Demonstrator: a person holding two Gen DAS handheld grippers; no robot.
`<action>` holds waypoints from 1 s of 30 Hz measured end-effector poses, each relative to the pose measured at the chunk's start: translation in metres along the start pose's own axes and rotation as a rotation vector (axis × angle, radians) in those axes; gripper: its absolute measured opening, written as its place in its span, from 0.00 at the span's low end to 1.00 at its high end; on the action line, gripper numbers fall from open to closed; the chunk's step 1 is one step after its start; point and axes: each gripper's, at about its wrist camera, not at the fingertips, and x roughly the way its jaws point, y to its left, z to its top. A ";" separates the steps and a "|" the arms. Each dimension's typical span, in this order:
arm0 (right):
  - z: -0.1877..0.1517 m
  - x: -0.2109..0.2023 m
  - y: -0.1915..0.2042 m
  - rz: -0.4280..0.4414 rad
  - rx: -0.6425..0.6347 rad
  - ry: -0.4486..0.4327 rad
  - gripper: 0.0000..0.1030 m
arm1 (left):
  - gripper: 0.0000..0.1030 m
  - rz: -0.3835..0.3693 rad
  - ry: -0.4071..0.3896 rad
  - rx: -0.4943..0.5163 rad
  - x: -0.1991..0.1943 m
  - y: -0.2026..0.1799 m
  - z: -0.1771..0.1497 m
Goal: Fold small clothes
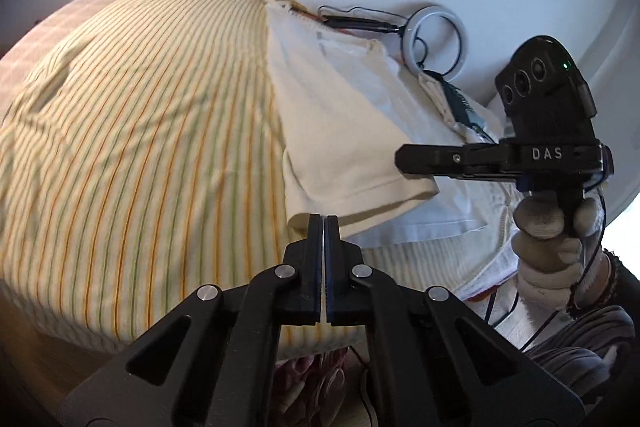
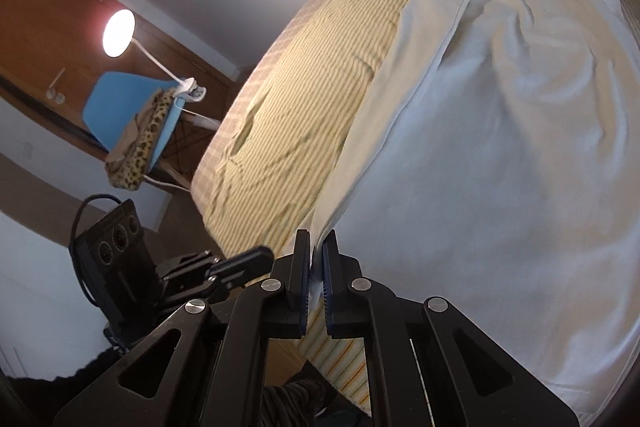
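Note:
A cream white garment (image 1: 340, 131) lies on the striped bed sheet (image 1: 140, 131), partly folded over itself. In the right wrist view it (image 2: 500, 147) spreads wide across the bed. My left gripper (image 1: 324, 223) is shut at the garment's near hem, with no cloth visible between its pads. My right gripper (image 2: 316, 247) is shut on the garment's near corner, and a thin edge of cloth runs between its pads. From the left wrist view the right gripper (image 1: 404, 157) sits at the garment's right edge, held by a gloved hand (image 1: 548, 227).
The bed (image 2: 240, 155) has a yellow striped sheet. A ring light (image 1: 436, 39) and cables lie beyond the bed's far side. A blue chair (image 2: 120, 107) with leopard-print cloth and a lit lamp (image 2: 118, 33) stand to the left. The left gripper's body (image 2: 116, 251) is near the bed corner.

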 end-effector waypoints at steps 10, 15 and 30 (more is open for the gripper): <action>-0.023 0.011 0.005 -0.236 -0.143 0.058 0.12 | 0.00 0.151 -0.031 0.143 -0.008 -0.019 0.005; -0.027 -0.034 -0.003 -0.262 -0.171 -0.084 0.27 | 0.00 0.116 -0.045 0.217 -0.004 -0.050 0.017; -0.018 -0.176 -0.118 -0.446 0.054 -0.345 0.38 | 0.24 -0.083 0.131 0.600 0.100 -0.202 0.037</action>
